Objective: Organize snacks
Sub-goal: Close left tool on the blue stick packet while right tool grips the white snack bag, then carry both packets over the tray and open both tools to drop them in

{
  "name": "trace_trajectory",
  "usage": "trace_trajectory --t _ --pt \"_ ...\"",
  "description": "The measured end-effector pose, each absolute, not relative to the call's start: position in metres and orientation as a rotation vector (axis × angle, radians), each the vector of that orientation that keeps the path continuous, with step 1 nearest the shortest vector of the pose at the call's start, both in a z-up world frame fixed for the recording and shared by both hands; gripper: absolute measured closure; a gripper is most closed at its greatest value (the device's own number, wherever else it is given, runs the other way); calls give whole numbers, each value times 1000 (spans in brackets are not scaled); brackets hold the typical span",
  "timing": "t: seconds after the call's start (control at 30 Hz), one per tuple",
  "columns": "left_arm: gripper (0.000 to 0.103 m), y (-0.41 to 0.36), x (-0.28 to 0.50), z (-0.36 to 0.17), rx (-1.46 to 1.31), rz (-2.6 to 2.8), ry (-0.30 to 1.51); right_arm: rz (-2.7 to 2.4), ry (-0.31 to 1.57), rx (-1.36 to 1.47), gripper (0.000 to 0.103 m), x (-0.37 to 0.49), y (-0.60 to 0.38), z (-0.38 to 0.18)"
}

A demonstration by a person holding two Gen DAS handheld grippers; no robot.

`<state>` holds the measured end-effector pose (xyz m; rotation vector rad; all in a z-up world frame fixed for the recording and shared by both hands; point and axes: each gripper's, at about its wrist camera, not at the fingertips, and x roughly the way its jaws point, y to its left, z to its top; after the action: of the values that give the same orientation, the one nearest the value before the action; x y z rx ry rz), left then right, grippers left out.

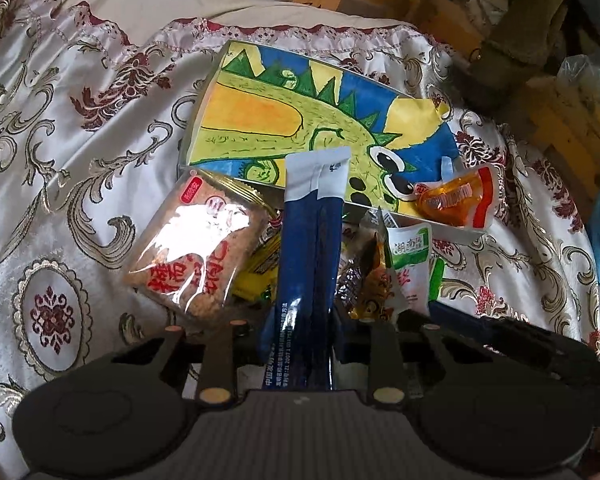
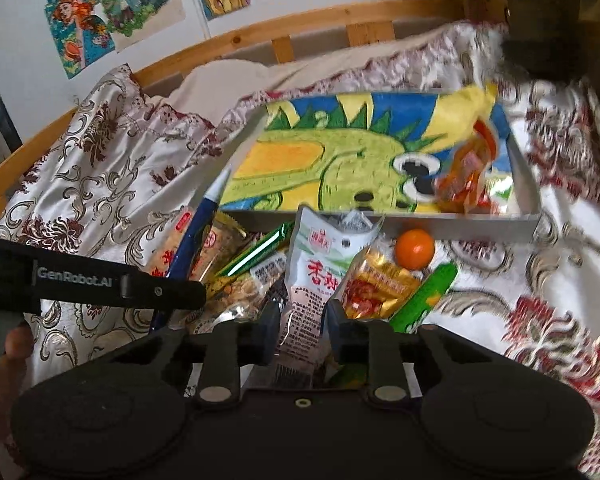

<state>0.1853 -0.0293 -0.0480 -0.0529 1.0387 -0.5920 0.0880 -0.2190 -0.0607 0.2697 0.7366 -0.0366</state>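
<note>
My left gripper (image 1: 302,320) is shut on a long blue-and-white stick packet (image 1: 312,240), held above the snack pile. My right gripper (image 2: 302,328) is shut on a white pouch with red characters (image 2: 316,276). A shallow tray (image 1: 452,232) lined with a dinosaur drawing lies beyond the pile; an orange jelly packet (image 1: 456,200) sits in its right corner, also in the right wrist view (image 2: 466,172). A clear rice-cake pack with red print (image 1: 200,248) lies left of the pile. The left gripper and its blue packet (image 2: 188,248) show in the right wrist view.
The pile on the patterned bedspread (image 1: 60,160) holds a green-white pouch (image 1: 410,264), a gold wrapper (image 2: 376,284), a small orange fruit (image 2: 415,249), green stick packets (image 2: 424,300) and a yellow packet (image 1: 256,276). A wooden bed rail (image 2: 260,36) runs behind.
</note>
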Motion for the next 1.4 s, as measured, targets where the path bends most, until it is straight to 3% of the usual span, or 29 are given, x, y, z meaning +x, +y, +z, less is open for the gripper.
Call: trace_trajectory --t 0.37,0.43,0.5,0.57,0.87,1.4 --pt "72 -27 186 -46 -68 -586 1025 -53 758 213 76 85 -216 -61" --pt "72 -27 186 -46 -66 -586 1024 -70 766 230 66 86 -220 -65" --pt "72 -28 186 -46 -65 -585 1025 -91 779 281 44 88 -227 -70" --pt "72 -28 186 -47 -62 -585 1024 -88 796 332 39 93 -233 -77" --pt "72 -29 188 -48 -69 -587 1021 -64 802 288 54 97 -223 -80" --pt "72 -27 199 -31 -154 -585 948 -59 630 90 55 89 -210 -44"
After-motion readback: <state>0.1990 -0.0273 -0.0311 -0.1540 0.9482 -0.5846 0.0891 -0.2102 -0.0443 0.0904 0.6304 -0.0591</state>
